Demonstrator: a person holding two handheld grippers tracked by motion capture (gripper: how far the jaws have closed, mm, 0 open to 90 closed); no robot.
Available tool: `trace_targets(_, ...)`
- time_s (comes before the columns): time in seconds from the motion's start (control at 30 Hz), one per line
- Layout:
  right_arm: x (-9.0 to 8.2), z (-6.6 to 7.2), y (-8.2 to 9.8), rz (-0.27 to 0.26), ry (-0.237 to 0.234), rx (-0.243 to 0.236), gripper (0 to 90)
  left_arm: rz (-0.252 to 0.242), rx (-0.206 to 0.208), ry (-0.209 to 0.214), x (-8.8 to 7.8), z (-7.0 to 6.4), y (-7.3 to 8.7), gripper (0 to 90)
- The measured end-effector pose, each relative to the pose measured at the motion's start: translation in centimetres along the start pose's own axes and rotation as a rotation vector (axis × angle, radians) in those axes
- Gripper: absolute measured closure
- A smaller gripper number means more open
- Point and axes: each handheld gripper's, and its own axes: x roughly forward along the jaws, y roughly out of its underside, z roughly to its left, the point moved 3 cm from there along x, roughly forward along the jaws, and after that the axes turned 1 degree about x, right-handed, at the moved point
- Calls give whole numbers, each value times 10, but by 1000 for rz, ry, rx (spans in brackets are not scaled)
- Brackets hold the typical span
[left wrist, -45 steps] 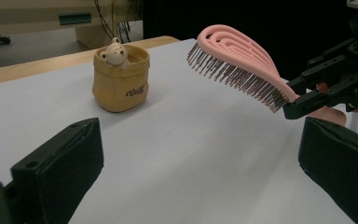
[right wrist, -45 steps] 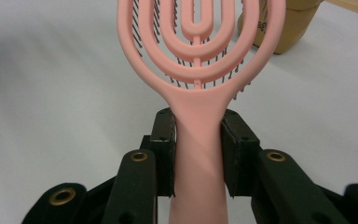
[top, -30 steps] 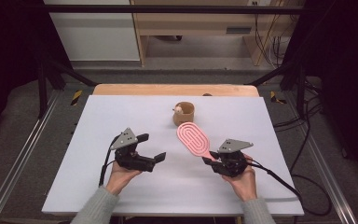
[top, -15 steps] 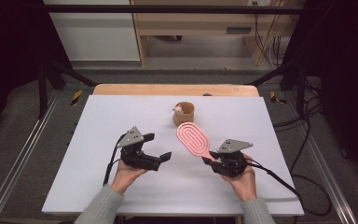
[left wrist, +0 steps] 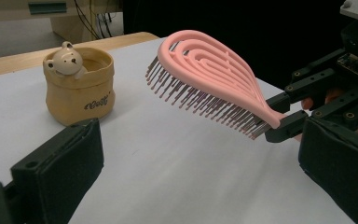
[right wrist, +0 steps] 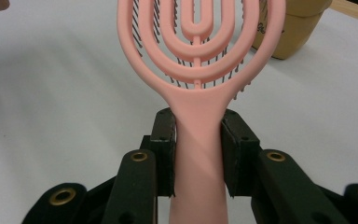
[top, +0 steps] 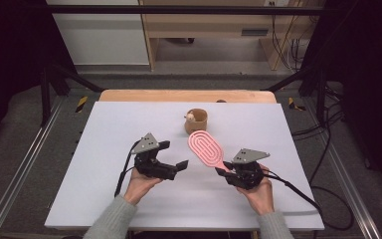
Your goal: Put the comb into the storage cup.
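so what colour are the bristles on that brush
Dark grey with pinkish tips, on the pink brush; left gripper view shows it best.

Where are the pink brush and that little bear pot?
Pink plastic oval hairbrush (left wrist: 214, 70): left gripper view, back of its head.
Tan ceramic pot with bear figure (left wrist: 81, 95): left gripper view, front wall.

The left gripper (top: 175, 155) has shifted rightward toward frame centre, closer to the pink hairbrush (top: 206, 148) (held off the table), and now its jaws stand spread, pointing at it.
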Motion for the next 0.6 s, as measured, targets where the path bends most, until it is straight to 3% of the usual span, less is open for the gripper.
trace_targets(0.6, 1, 3, -1, -4, -9, -11, 697, 18, -21, 19, 16, -5, -4, 0)
